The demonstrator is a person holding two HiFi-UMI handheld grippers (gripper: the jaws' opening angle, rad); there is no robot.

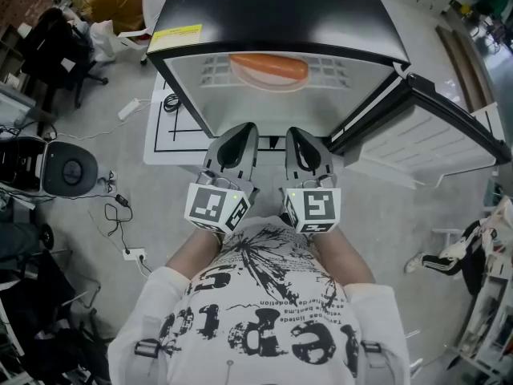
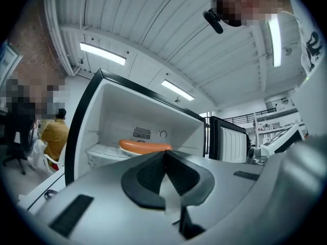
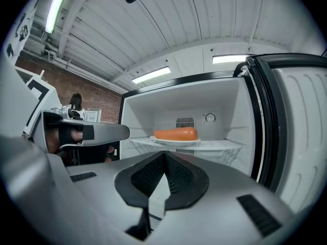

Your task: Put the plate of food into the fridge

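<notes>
A white plate with a long orange sausage rests on the wire shelf inside the open fridge. My left gripper and right gripper hover side by side just in front of the fridge opening, close to my chest. Both are shut with nothing between the pads. In the left gripper view the shut left gripper points at the sausage, and its own body hides most of the plate. In the right gripper view the shut right gripper points below the plate and sausage.
The fridge door stands swung open to the right. On the floor at left are a round black appliance, cables and a power strip, and office chairs. A person in yellow sits far left.
</notes>
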